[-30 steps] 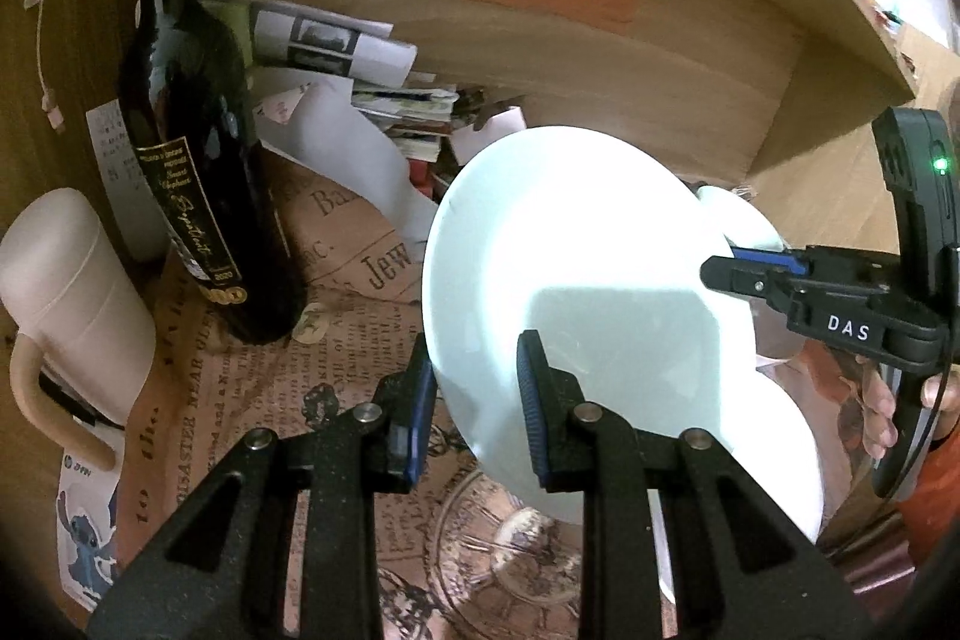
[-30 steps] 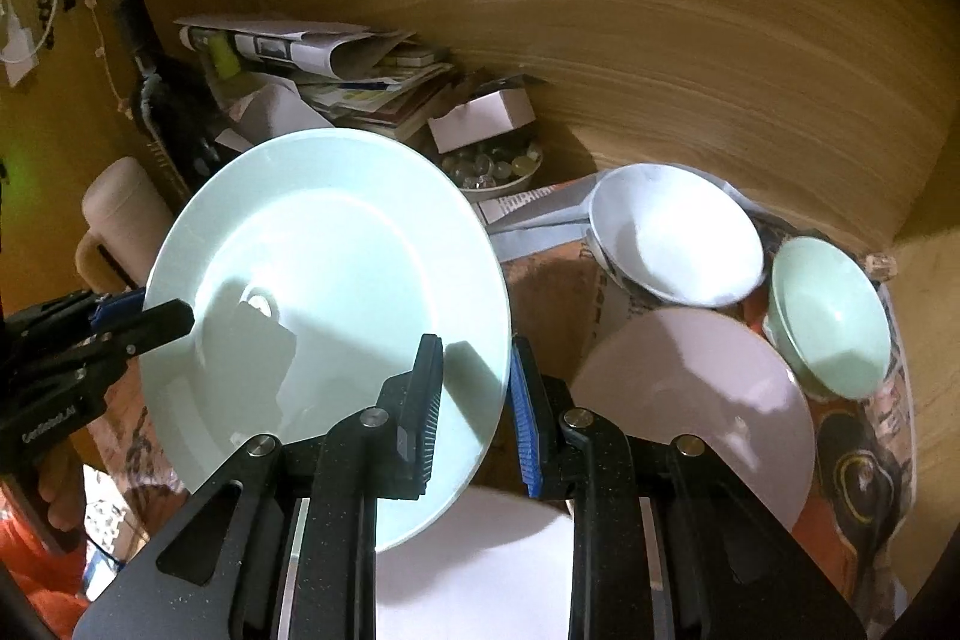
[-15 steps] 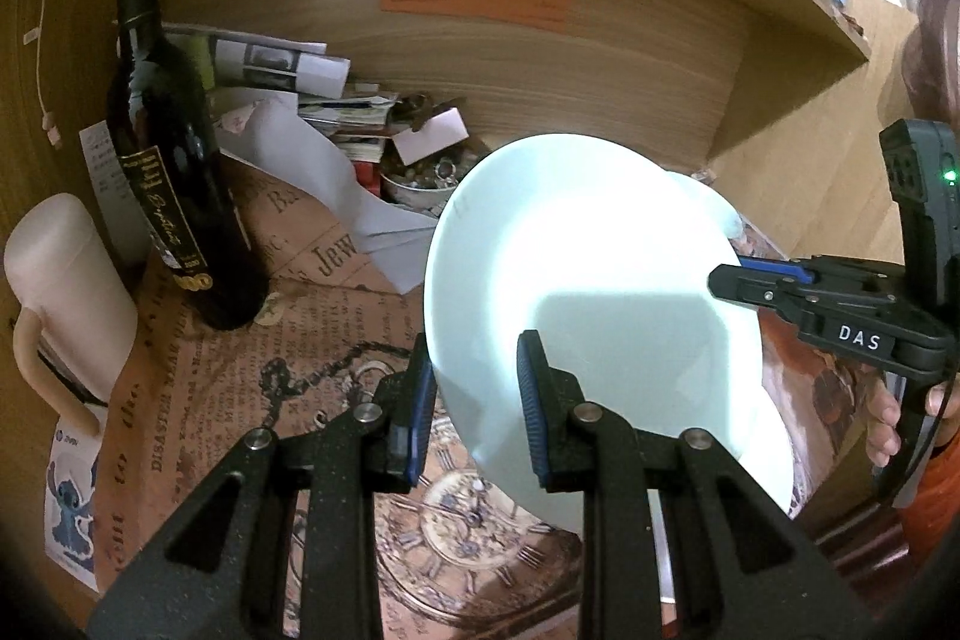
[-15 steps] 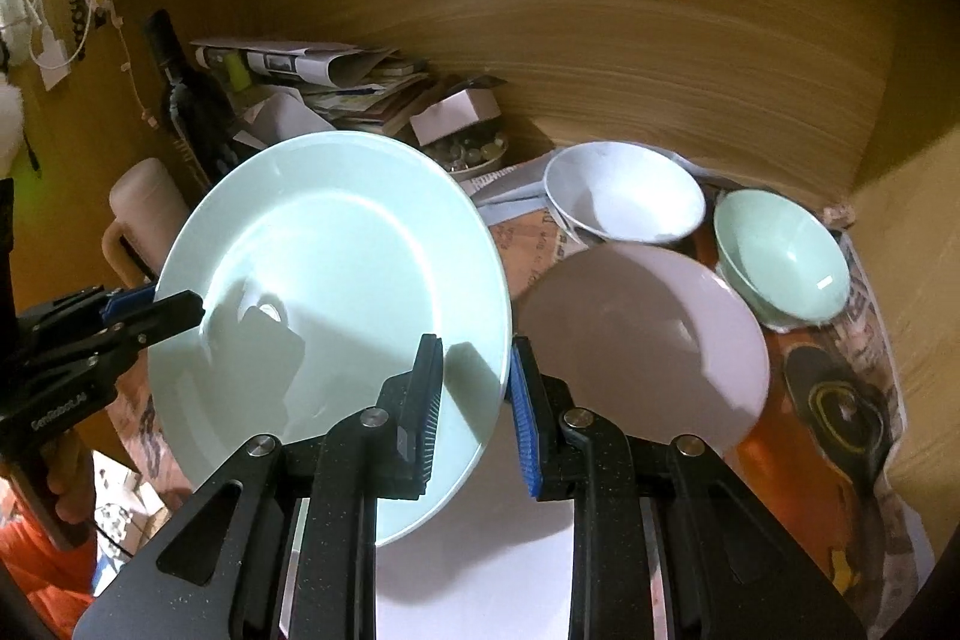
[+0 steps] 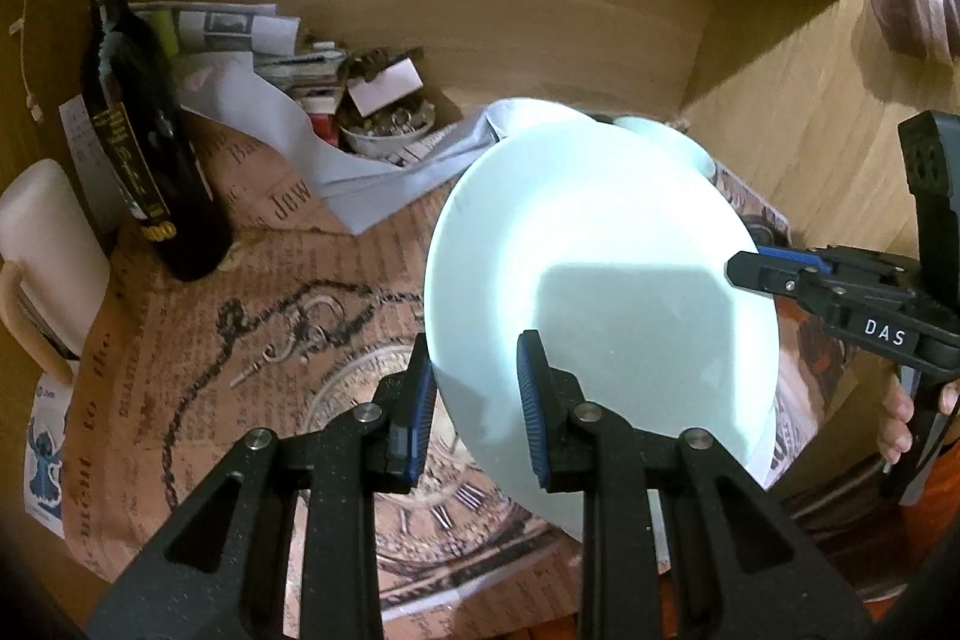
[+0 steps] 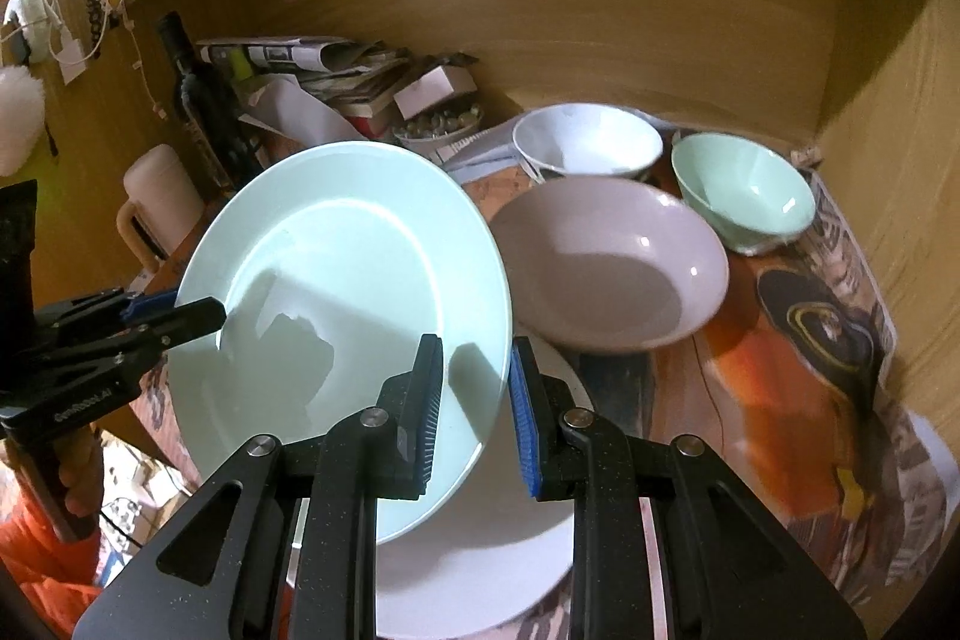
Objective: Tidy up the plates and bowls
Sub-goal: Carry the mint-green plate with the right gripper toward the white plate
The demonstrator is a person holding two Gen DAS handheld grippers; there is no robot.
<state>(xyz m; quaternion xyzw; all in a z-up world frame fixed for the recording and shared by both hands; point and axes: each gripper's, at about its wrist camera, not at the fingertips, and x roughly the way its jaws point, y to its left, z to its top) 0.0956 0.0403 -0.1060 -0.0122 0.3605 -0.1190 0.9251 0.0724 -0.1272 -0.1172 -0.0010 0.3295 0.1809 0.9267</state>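
Crowding plate (image 6: 336, 280): 2 bowls (image 6: 585, 142), bottle (image 5: 144, 148).

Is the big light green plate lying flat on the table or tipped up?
Tipped up. The light green plate is held off the table, slanted, with the left gripper and right gripper on opposite rims.

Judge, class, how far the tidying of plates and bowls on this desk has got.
Done: nothing looks stacked.

In hand: both the left gripper and right gripper clamp the pale green plate, lifted above a white plate.

Left: the pink plate, white bowl and green bowl sit separately.
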